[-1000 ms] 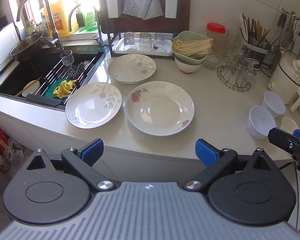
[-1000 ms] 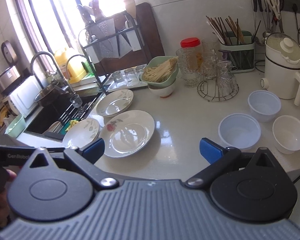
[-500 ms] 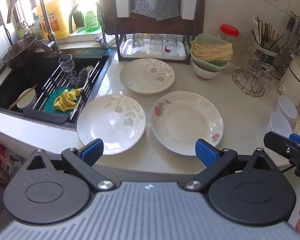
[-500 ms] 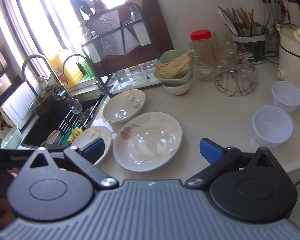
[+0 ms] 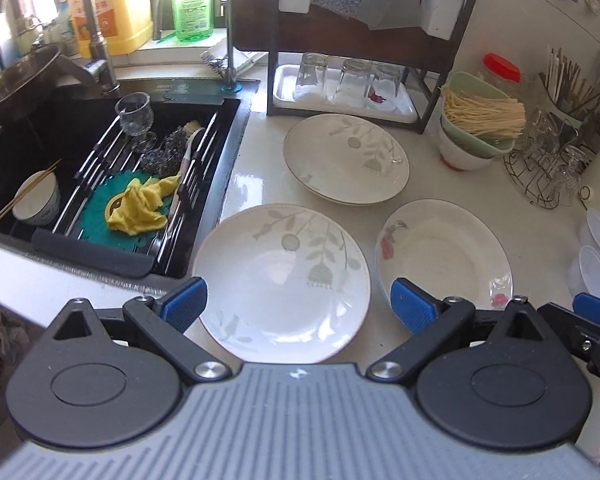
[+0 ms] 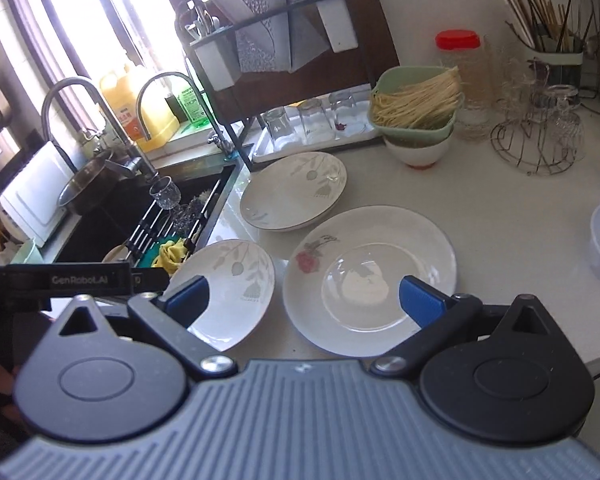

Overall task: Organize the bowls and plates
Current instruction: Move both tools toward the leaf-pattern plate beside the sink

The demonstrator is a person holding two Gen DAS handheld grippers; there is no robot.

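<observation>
1. The left gripper (image 5: 298,304) hangs with its blue-padded jaws spread wide and empty, poised over the near rim of the round white plate with a grey leaf print (image 5: 282,280). The right gripper (image 6: 304,300) is equally wide and empty, above the near edge of the larger white plate with a pink rose print (image 6: 370,276).
2. Both plates lie flat on the pale glossy counter (image 5: 540,236), side by side near its front edge, the leaf plate on the left, just beside the black sink (image 5: 60,152).
3. These look like glazed ceramic: stiff, fairly heavy, slick and breakable. I would pinch the raised rim at the near edge, where a jaw can slip underneath.
4. Farther back, a second leaf-print plate (image 5: 346,158) sits, apparently on another plate.
5. At the far right stand translucent plastic bowls (image 5: 590,268), light and probably easy to nest.
</observation>
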